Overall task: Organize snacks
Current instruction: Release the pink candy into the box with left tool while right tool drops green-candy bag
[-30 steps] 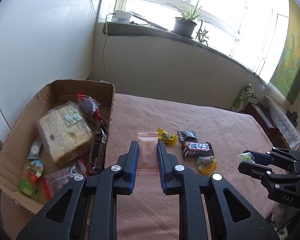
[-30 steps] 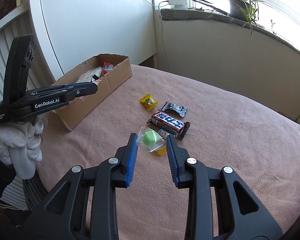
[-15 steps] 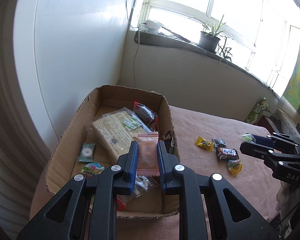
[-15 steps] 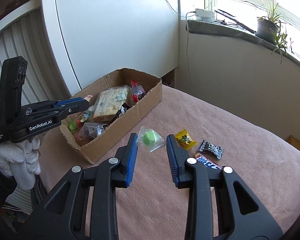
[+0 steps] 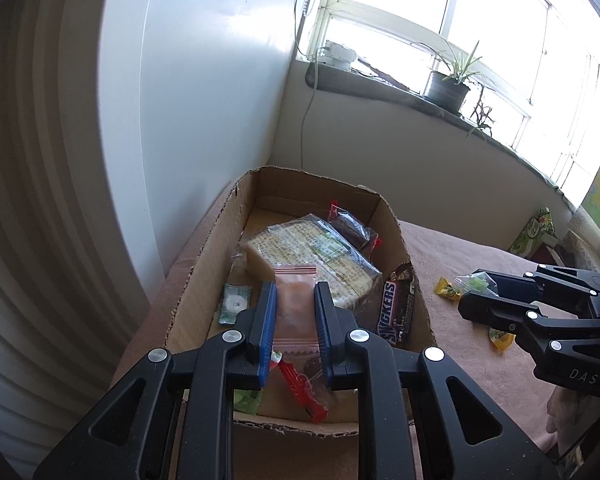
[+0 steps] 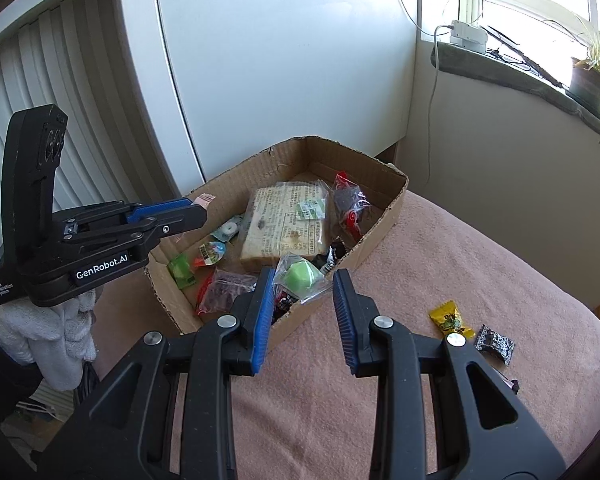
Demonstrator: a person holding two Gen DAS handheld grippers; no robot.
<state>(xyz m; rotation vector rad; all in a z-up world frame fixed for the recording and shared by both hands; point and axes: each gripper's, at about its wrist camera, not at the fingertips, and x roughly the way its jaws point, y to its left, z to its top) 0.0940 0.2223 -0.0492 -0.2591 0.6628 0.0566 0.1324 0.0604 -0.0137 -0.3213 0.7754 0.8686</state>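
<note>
In the left wrist view my left gripper (image 5: 295, 288) is shut on a pink-orange snack packet (image 5: 294, 312) and hangs over the near end of the open cardboard box (image 5: 204, 280). My right gripper (image 6: 302, 280) is shut on a green sweet in a clear wrapper (image 6: 300, 276), just over the box's near right wall (image 6: 380, 232). Each gripper also shows in the other's view: the right gripper (image 5: 470, 292) beside the box, the left gripper (image 6: 198, 210) above its left side.
The box holds a wrapped bread slab (image 6: 288, 224), a Snickers bar (image 5: 396, 308) and several small sweets. On the pink tablecloth (image 6: 460, 272) lie a yellow sweet (image 6: 448, 318), a black packet (image 6: 494, 344) and a yellow jelly cup (image 5: 500, 338). White wall and windowsill stand behind.
Both grippers have swept left from the loose snacks on the cloth toward the box, each keeping its snack. The left one now hangs over the box; the right one reaches its wall.
</note>
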